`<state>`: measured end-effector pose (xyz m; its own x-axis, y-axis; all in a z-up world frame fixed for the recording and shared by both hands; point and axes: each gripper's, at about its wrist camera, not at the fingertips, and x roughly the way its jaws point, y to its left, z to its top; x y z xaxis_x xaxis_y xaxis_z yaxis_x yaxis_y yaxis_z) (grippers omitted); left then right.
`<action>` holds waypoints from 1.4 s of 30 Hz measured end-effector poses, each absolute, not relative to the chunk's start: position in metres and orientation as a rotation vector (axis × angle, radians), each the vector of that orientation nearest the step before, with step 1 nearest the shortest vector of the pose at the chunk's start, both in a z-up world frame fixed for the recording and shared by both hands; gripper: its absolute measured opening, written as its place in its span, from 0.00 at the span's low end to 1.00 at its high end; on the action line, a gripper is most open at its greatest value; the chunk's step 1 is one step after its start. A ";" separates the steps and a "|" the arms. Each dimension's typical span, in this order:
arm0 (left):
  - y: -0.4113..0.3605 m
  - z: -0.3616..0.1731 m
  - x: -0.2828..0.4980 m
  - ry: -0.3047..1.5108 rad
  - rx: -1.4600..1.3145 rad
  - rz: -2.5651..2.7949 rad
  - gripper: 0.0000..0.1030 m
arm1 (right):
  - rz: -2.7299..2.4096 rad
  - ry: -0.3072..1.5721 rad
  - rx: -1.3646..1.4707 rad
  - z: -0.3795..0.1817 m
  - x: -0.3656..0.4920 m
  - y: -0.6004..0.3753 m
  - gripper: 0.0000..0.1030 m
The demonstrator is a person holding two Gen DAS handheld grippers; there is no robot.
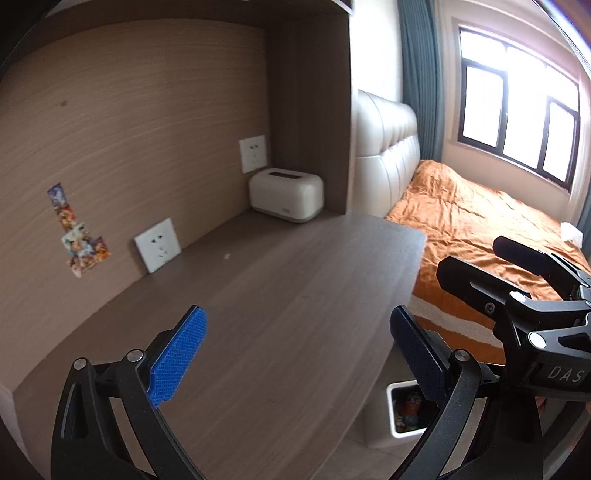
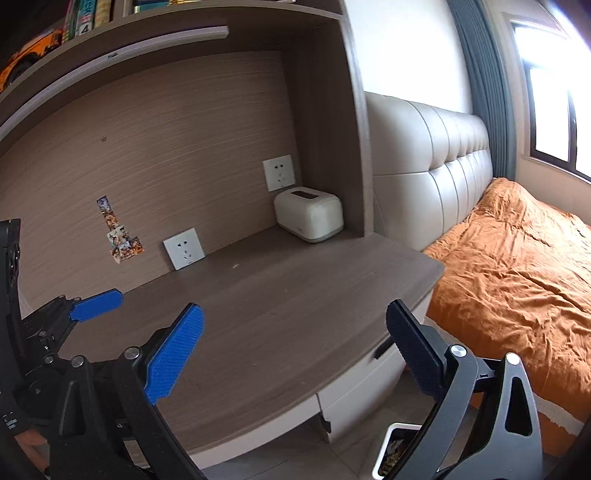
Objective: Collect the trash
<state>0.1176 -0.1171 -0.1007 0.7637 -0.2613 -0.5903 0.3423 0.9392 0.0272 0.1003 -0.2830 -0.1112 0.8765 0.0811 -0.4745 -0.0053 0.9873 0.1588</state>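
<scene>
My left gripper [image 1: 299, 354] is open and empty above the brown desk [image 1: 280, 295]. My right gripper [image 2: 295, 350] is open and empty above the desk's front right part [image 2: 295, 295]. A white trash bin [image 1: 397, 413] with colourful trash inside stands on the floor below the desk's right end; its rim also shows in the right wrist view [image 2: 386, 450]. A tiny white speck [image 1: 227, 255] lies on the desk near the back wall. The right gripper shows at the right of the left wrist view [image 1: 517, 280], and the left gripper at the left of the right wrist view [image 2: 96, 306].
A cream tissue box [image 1: 286, 199] stands in the desk's back right corner. Two white sockets [image 1: 158, 244] and stickers [image 1: 79, 240] are on the wooden back panel. A bed with an orange cover [image 2: 517, 277] lies right of the desk. Shelves with books are above [image 2: 88, 14].
</scene>
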 end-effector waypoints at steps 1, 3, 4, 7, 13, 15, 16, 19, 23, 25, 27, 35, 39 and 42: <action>-0.103 -0.098 0.120 0.615 0.135 -0.309 0.95 | 0.056 0.495 0.146 -0.107 0.104 -0.271 0.96; -0.076 -0.094 0.123 0.606 0.142 -0.270 0.95 | 0.085 0.482 0.130 -0.099 0.110 -0.247 0.96; -0.065 -0.092 0.124 0.598 0.144 -0.248 0.95 | 0.101 0.476 0.121 -0.095 0.111 -0.239 0.96; -0.033 -0.086 0.125 0.578 0.136 -0.199 0.95 | 0.145 0.442 0.071 -0.083 0.115 -0.207 0.96; 0.016 -0.069 0.125 0.535 0.090 -0.123 0.95 | 0.288 0.472 0.117 -0.074 0.127 -0.167 0.96; 0.028 -0.066 0.126 0.532 0.092 -0.116 0.95 | 0.309 0.473 0.120 -0.072 0.130 -0.154 0.96; 0.034 -0.065 0.126 0.532 0.096 -0.109 0.95 | 0.318 0.469 0.120 -0.072 0.132 -0.148 0.96; 0.042 -0.064 0.123 0.535 0.102 -0.106 0.95 | 0.336 0.458 0.099 -0.069 0.133 -0.133 0.96; 0.050 -0.063 0.125 0.547 0.098 -0.108 0.95 | 0.318 0.433 0.067 -0.066 0.134 -0.121 0.96; 0.052 -0.063 0.127 0.546 0.097 -0.111 0.95 | 0.310 0.429 0.069 -0.065 0.137 -0.118 0.96; 0.053 -0.063 0.129 0.542 0.101 -0.111 0.95 | 0.302 0.425 0.079 -0.064 0.139 -0.118 0.96; 0.059 -0.061 0.131 0.544 0.103 -0.114 0.95 | 0.279 0.420 0.103 -0.062 0.142 -0.121 0.96; 0.061 -0.059 0.132 0.539 0.111 -0.121 0.95 | 0.271 0.411 0.099 -0.061 0.142 -0.121 0.96; 0.061 -0.057 0.131 0.532 0.109 -0.122 0.95 | 0.269 0.407 0.098 -0.061 0.142 -0.119 0.96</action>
